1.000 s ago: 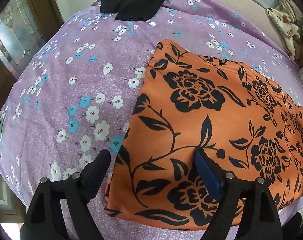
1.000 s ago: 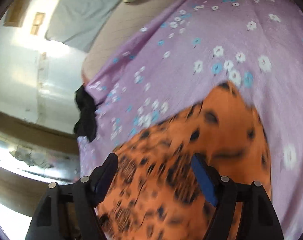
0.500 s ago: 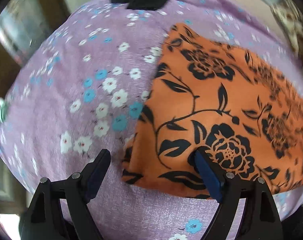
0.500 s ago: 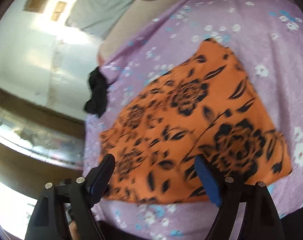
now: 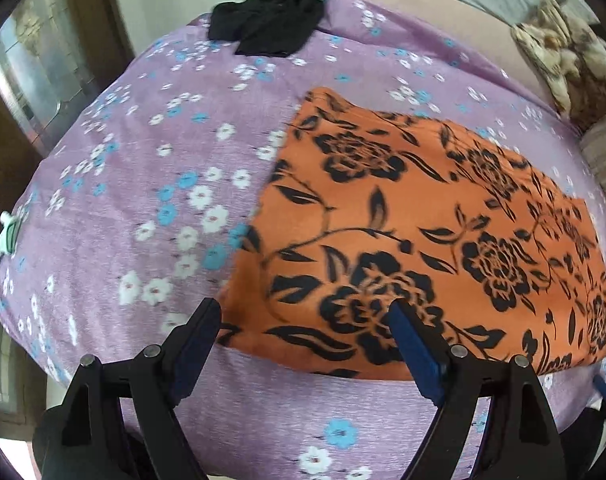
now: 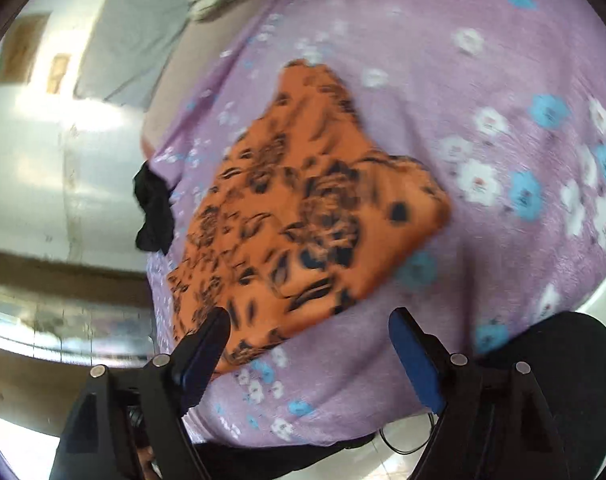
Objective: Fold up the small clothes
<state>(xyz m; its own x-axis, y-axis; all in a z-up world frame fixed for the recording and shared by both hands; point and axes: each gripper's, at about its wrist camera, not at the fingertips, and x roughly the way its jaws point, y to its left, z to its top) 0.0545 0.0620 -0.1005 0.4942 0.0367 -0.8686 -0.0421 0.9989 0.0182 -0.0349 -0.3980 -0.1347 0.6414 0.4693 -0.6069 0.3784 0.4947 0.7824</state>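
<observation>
Both views have pulled back since the earlier frames, so the folded orange floral cloth (image 5: 423,232) now lies whole on the purple flowered sheet (image 5: 143,184), right of centre. Left gripper (image 5: 303,320) hovers spread over its near edge, pinching nothing. Right gripper (image 6: 307,320), jaws closing slightly but wide and empty, hangs near the cloth's lower corner. Black garment (image 5: 271,20) sits top centre. No writing is legible.

Left wrist cam: sits behind my left gripper (image 5: 303,330), looks steeply down, close over the near edge of the orange floral cloth (image 5: 423,220) on the purple bedsheet (image 5: 143,200). Right wrist cam: behind my right gripper (image 6: 309,332), shallower tilt, rolled, blurred, further back. Both views share the cloth, the sheet and the black garment (image 5: 269,20) at the far edge.
</observation>
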